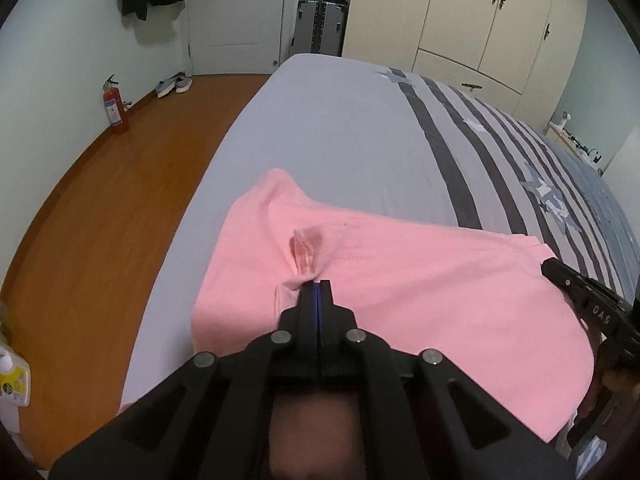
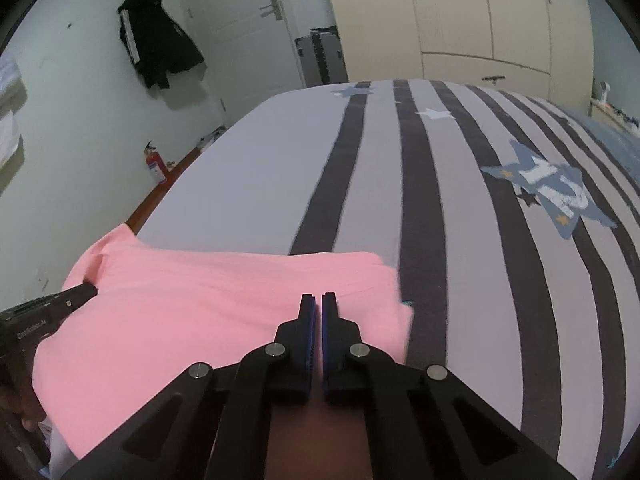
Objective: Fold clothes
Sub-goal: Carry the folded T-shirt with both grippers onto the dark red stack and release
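Observation:
A pink garment [image 1: 420, 300] lies spread on the near part of the bed; it also shows in the right wrist view [image 2: 200, 320]. My left gripper [image 1: 316, 280] is shut on a bunched pinch of the pink cloth near the garment's left side. My right gripper [image 2: 319, 298] sits over the garment's right part, its jaws almost together with a thin gap and nothing visibly between them. The right gripper shows at the garment's right edge in the left wrist view [image 1: 560, 276]. The left gripper shows at the garment's left edge in the right wrist view [image 2: 86, 292].
The bed [image 2: 440, 184] has a grey sheet with dark stripes and star prints. A wooden floor [image 1: 100, 208] lies left of it, with a red fire extinguisher [image 1: 116, 106], shoes [image 1: 174, 85], a door [image 1: 236, 12], a wardrobe [image 1: 480, 20] and a hanging black jacket [image 2: 158, 40].

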Demonstrator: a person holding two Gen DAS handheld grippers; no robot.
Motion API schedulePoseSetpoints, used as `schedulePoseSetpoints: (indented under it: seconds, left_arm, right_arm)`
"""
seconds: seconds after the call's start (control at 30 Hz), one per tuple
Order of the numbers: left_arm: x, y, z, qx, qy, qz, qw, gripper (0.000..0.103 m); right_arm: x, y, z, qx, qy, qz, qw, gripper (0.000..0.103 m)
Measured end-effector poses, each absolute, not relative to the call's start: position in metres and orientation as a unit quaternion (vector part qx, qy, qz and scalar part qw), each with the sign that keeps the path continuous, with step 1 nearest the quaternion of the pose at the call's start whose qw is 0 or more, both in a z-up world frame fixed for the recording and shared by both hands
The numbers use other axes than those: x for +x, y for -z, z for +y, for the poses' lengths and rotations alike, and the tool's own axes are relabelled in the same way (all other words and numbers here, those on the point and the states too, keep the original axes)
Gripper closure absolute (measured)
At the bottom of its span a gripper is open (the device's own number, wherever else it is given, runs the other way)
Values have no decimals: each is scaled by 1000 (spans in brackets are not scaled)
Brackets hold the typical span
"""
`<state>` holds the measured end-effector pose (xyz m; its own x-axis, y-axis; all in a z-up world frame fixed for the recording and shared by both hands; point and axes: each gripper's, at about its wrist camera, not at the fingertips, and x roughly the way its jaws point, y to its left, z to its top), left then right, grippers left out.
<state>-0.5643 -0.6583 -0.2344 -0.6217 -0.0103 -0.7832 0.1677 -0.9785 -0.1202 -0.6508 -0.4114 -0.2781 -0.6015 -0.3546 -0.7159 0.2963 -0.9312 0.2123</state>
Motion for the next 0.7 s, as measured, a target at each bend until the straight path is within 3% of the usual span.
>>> schedulePoseSetpoints:
  seconds: [0.13,0.23,0.37,0.47,0.53,0.57,0.63,0.7]
  left_arm:
    - [-557,226,-660,420,898,116,62,100]
    - [-540,205,-671,388,907,139,84,90]
    - [-507,161,-659,361,921,131,70,88]
    - [-468,131,-630,354,927,115,59,79]
    - [-436,115,-605,347,930,101,62,67]
    - [-424,108,-595,344,932,96,62,64]
    - [-402,98,-571,338,934,87,71,43]
    - [-371,90,-534,337,934,79,92,30]
  right_arm:
    - [-647,268,-403,404,894,-22,192,102]
    - [-644,250,-381,394,902,-29,172,97]
    - [-635,218,-332,382,908,-53,164,94]
    - [-611,192,-302,370,910,-49,181,93]
    - [-588,177,-285,368,908,-51,194,79]
    - [-574,169,-276,366,907,-53,202,67]
    - [-543,155,-259,355,908,-53,219,61]
    - [-512,143,-243,345,907,-45,237,51]
